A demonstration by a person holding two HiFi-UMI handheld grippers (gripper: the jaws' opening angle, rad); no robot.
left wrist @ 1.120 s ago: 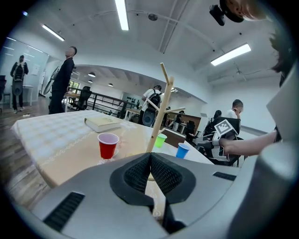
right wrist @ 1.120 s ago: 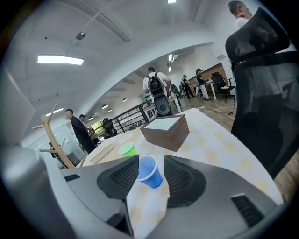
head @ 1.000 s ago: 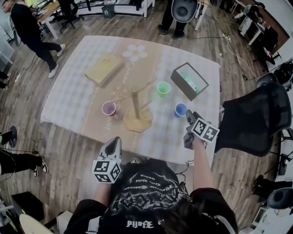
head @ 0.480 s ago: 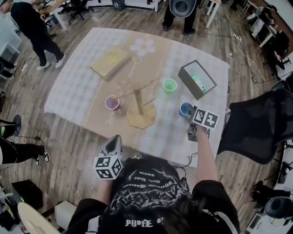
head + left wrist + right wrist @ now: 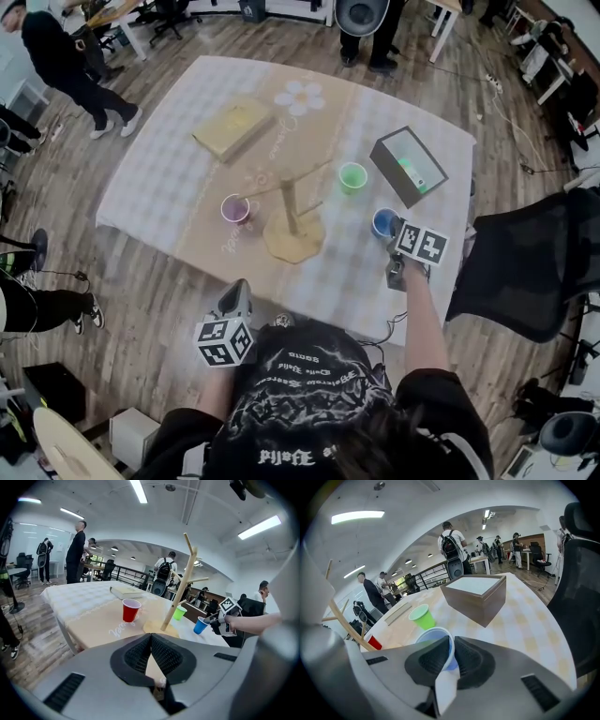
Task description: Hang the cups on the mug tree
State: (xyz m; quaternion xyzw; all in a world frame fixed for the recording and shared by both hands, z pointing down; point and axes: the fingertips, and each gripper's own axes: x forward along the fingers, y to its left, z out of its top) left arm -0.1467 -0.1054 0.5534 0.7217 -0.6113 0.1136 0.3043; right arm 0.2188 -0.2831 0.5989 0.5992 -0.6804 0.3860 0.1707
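My left tool (image 5: 235,289) is clenched with nothing between its jaws, and I hold it just off the bench's near edge, short of the checked cloth on the bench (image 5: 159,183). In its own view the left tool (image 5: 151,638) shows the two ribbed pads pressed together.

My right tool (image 5: 394,232) sits over the bench's near right corner. Its jaws have just been closing, and it now grasps the blue plastic cup (image 5: 382,221) by the wall at the rim. In the right gripper view the right tool (image 5: 451,652) has one pad inside the blue plastic cup (image 5: 435,636) and the other outside. The cup stands upright on the cloth.

The wooden mug tree (image 5: 292,217) stands by the middle of the near edge, its pegs bare. The red plastic cup (image 5: 234,208) stands upright just left of its base. The green plastic cup (image 5: 352,176) stands a little farther in, to the tree's right.

Along the right edge lies an open dark box (image 5: 409,166). A tan book (image 5: 232,128) lies flat toward the far left corner.
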